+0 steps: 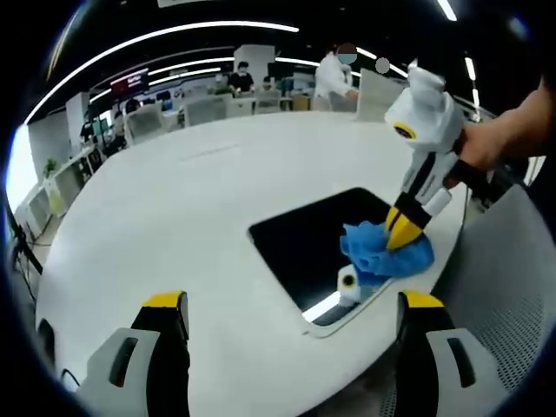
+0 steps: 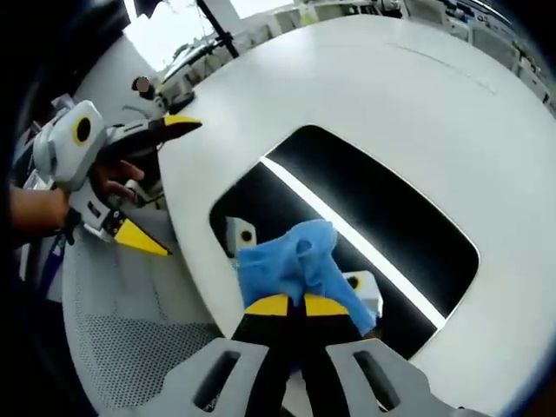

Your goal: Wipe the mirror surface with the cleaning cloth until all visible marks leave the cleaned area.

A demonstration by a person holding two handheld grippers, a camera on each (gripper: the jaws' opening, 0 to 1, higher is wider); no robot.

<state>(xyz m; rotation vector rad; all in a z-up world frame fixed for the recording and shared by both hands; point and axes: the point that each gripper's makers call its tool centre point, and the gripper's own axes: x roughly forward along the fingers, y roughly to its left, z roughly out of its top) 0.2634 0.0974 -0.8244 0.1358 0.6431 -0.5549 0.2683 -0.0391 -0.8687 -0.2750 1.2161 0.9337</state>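
Mirror (image 2: 382,208); cloth (image 2: 291,261) in right tool (image 2: 288,306)

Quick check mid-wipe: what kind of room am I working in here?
Most likely an open-plan office: a large white table holds the mirror, rows of desks with seated people stand behind it, and long strip lights run overhead.
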